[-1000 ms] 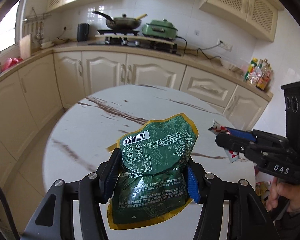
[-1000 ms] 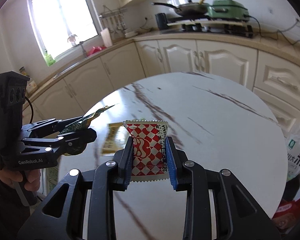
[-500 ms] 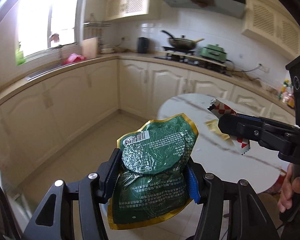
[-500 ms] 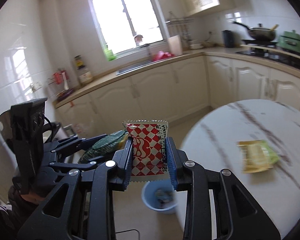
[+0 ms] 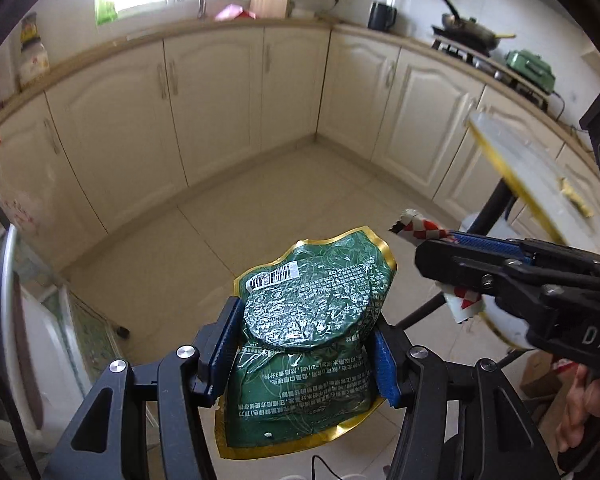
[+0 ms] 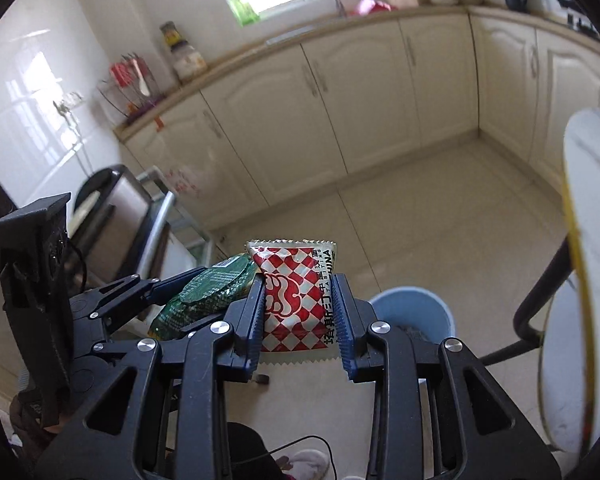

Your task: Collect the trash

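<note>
My left gripper point(image 5: 304, 352) is shut on a green foil packet with a gold edge point(image 5: 312, 328), held over the kitchen floor. It also shows in the right wrist view point(image 6: 208, 292), at the left. My right gripper point(image 6: 300, 320) is shut on a red-and-white checked wrapper point(image 6: 296, 300). That wrapper also shows in the left wrist view point(image 5: 420, 232), to the right of the green packet. A blue trash bin point(image 6: 412, 312) stands on the floor just right of and beyond my right gripper, with dark contents inside.
The round white marble table point(image 5: 532, 168) with a gold rim stands at the right on black legs point(image 6: 540, 300), and a yellow wrapper point(image 5: 576, 200) lies on it. Cream cabinets point(image 5: 220, 92) line the walls. A metal rack point(image 6: 156, 216) stands at the left.
Both grippers swung left and down, away from the tabletop toward the floor, still holding their wrappers. The blue bin now sits beside my right gripper.
</note>
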`<state>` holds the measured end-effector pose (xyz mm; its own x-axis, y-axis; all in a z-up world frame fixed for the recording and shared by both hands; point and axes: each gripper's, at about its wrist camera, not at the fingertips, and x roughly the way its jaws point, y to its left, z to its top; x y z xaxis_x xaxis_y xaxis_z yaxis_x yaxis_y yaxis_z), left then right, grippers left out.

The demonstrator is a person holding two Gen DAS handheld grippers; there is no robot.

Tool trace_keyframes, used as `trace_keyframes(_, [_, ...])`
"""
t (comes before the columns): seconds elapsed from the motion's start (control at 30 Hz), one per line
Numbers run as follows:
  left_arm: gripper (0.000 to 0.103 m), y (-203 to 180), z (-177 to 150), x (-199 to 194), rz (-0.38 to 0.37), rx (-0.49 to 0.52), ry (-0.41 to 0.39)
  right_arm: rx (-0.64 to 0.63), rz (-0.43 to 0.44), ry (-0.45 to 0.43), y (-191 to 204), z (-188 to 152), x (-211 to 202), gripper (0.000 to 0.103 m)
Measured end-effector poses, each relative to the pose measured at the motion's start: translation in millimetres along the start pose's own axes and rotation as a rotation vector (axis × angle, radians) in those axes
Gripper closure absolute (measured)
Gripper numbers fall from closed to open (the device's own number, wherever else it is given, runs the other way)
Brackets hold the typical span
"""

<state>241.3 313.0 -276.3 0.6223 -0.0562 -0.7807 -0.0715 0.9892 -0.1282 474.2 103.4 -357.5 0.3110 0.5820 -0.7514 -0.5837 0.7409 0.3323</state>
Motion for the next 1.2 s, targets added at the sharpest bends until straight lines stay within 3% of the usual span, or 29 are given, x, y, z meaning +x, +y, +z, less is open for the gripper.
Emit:
trace_keyframes(0.2, [0.049, 11, -1, 85, -0.026, -0.03, 0.155, 0.05, -0.059, 0.123, -46, -14, 79, 0.073])
trace_keyframes(0.43, [0.046, 11, 24, 160, -0.04, -0.018, 0.231, 0.117, -0.097, 0.158, -99, -11, 130, 0.069])
trace_keyframes(0.57, [0.037, 12, 34, 183, -0.019, -0.001, 0.257, 0.152, -0.122, 0.17, -119, -12, 141, 0.053])
trace_keyframes(0.73, [0.032, -6, 58, 200, -0.01, -0.017, 0.258, 0.159, -0.136, 0.156, -124, -12, 132, 0.049])
trace_keyframes(0.93, [0.026, -18, 48, 154, -0.031, -0.04, 0.221, 0.138, -0.113, 0.113, -107, -5, 103, 0.048])
trace_keyframes(1.03, [0.025, -23, 45, 133, -0.007, -0.018, 0.198, 0.13, -0.12, 0.073, -90, -2, 76, 0.048])
trace_keyframes(1.13, [0.015, -23, 50, 117, -0.06, -0.069, 0.181, 0.107, -0.169, 0.01, -69, 1, 45, 0.039])
trace_keyframes(1.2, [0.015, -24, 54, 113, -0.074, -0.085, 0.166, 0.099, -0.191, -0.038, -61, 2, 25, 0.034])
